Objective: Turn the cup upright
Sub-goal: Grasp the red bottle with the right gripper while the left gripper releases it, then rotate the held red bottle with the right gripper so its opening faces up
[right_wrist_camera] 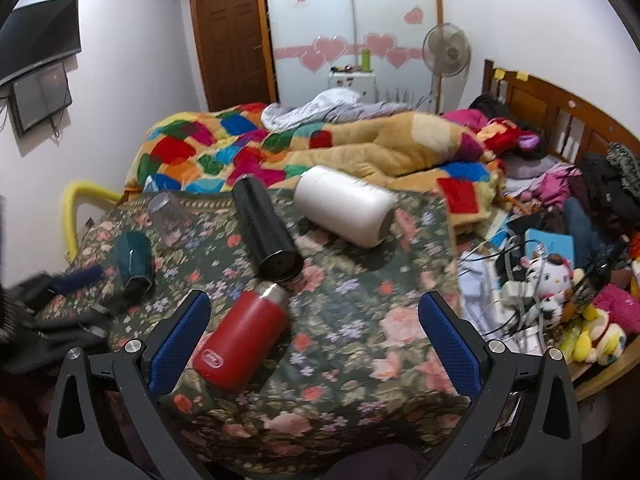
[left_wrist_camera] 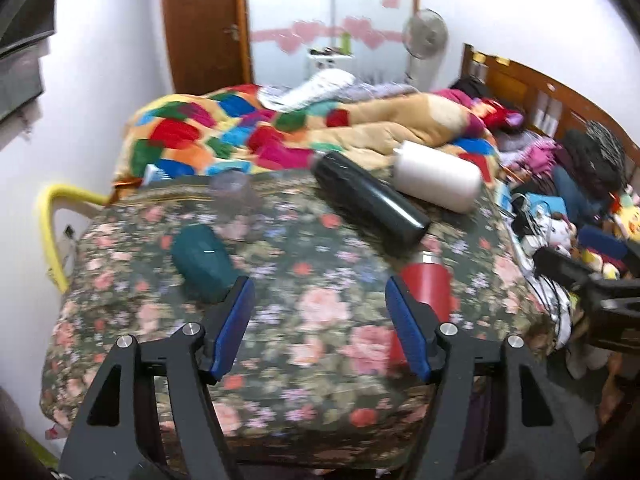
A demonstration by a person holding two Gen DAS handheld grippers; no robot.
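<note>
Several drinking vessels lie on their sides on a floral bedspread (left_wrist_camera: 320,320). A teal cup (left_wrist_camera: 202,264) lies left, just beyond my left gripper's (left_wrist_camera: 320,296) left finger; it also shows in the right wrist view (right_wrist_camera: 134,258). A clear glass (left_wrist_camera: 234,194) stands mouth-down behind it, seen too in the right view (right_wrist_camera: 168,212). A red flask (right_wrist_camera: 242,338) lies between my right gripper's (right_wrist_camera: 314,312) open fingers, nearer the left one. A black flask (right_wrist_camera: 268,230) and a white bottle (right_wrist_camera: 346,206) lie farther back. Both grippers are open and empty.
A patchwork quilt (right_wrist_camera: 224,148) is piled behind the bedspread. Toys, cables and clothes (right_wrist_camera: 552,272) crowd the right side by the wooden headboard (right_wrist_camera: 560,116). A yellow chair back (left_wrist_camera: 50,220) stands at the left. A fan (right_wrist_camera: 446,52) and wardrobe are far back.
</note>
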